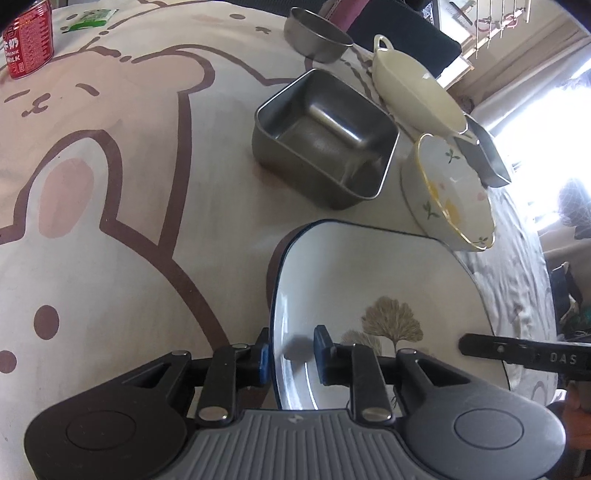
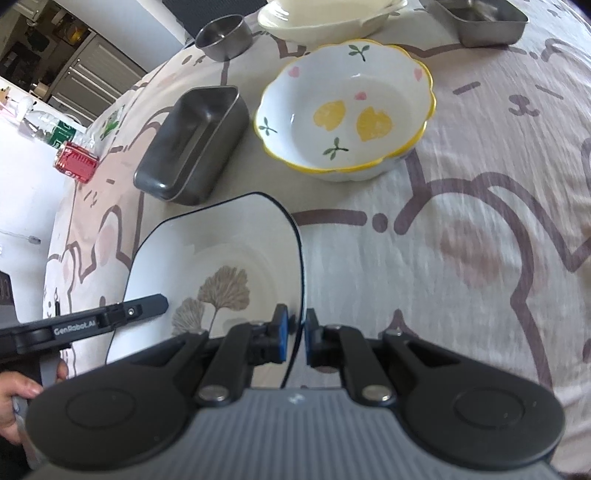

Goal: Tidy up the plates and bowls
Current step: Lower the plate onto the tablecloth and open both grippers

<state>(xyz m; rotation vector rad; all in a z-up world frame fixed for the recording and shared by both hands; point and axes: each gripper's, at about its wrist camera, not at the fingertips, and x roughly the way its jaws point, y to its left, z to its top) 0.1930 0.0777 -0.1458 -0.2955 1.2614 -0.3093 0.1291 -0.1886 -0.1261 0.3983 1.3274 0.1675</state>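
A white square plate (image 1: 369, 280) with a dark blue rim and a tan tree print is held between both grippers; it also shows in the right wrist view (image 2: 221, 251). My left gripper (image 1: 291, 356) straddles its left rim with a gap between pads and rim. My right gripper (image 2: 295, 338) is shut on its right rim. A flowered bowl with a yellow rim (image 1: 454, 192) stands beyond the plate, also in the right wrist view (image 2: 347, 110). A cream two-handled bowl (image 1: 413, 92) lies further back.
A square steel container (image 1: 325, 136) sits beyond the plate, also in the right wrist view (image 2: 192, 144). A round steel cup (image 1: 317, 35), another steel tray (image 2: 480, 18) and a red milk can (image 1: 27, 40) stand on the bear-print tablecloth (image 1: 110, 221).
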